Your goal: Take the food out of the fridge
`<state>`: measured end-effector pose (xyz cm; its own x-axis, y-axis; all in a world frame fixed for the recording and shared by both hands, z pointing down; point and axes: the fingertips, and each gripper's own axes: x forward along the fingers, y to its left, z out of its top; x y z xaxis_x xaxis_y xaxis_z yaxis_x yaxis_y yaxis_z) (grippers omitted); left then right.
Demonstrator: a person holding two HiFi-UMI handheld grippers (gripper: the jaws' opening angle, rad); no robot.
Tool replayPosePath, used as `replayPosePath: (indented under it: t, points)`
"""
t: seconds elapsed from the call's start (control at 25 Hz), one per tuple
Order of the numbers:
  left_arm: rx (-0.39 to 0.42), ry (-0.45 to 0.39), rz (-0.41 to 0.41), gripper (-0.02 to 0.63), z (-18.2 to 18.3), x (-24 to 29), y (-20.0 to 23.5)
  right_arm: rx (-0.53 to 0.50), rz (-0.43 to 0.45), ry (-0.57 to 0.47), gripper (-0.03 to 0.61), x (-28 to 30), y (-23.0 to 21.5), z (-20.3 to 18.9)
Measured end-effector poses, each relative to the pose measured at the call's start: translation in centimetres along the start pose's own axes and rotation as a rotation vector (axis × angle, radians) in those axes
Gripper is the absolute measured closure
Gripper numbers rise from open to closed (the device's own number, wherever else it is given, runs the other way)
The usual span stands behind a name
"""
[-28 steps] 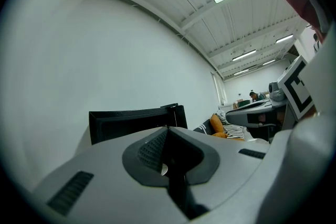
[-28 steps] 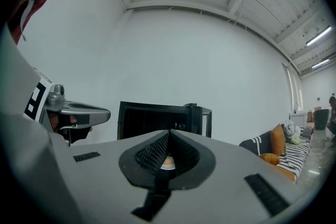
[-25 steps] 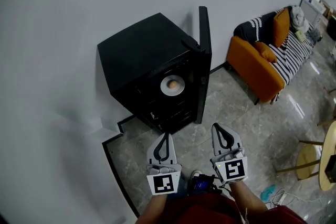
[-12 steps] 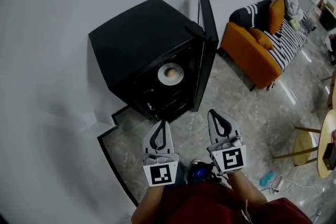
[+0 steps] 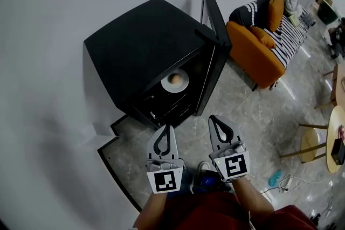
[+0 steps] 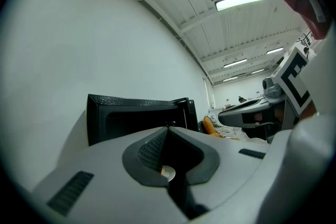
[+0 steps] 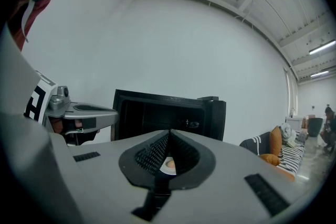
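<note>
Food (image 5: 174, 78) lies apart from both grippers: the left gripper (image 5: 167, 129) and right gripper (image 5: 215, 118) hang side by side, jaws pressed together on nothing. Beyond them it rests on a white plate (image 5: 183, 86), near the front edge of a shelf in the open black fridge (image 5: 135, 46).

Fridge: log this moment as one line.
fridge: door open | plate of food: inside | left gripper: shut, empty | right gripper: shut, empty
</note>
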<state>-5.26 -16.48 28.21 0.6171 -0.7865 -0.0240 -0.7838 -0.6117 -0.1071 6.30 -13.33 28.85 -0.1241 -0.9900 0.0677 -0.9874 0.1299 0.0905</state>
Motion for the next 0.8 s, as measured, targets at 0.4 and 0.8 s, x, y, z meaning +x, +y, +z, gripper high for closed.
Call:
replayPosePath:
  t: [0.4, 0.8]
  points:
    - [-0.127, 0.038, 0.104, 0.6, -4.9, 3.2, 1.3, 0.044, 0.026, -0.028, 0.557, 4.3, -0.8, -2.4]
    - [-0.115, 0.095, 0.115, 0.6, -11.7, 5.0, 0.6, 0.051, 0.046, -0.022, 0.557, 7.0, -1.4, -8.4]
